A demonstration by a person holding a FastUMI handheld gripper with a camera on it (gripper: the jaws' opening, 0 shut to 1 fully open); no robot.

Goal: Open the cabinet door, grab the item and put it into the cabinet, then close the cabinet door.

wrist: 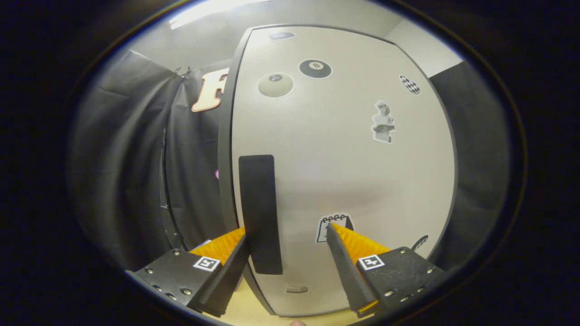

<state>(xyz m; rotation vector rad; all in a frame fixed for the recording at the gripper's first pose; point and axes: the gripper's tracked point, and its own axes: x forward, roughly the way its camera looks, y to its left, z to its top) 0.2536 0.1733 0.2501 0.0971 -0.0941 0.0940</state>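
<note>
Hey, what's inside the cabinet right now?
Nothing inside can be seen: the cabinet door covers the interior. Its front shows stickers, including an eight-ball sticker, and a dark handle. The open tongs sit at the handle, one finger on each side, not pressing.

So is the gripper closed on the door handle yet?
No, open. The gripper has its fingers spread, the handle beside the left one.
</note>
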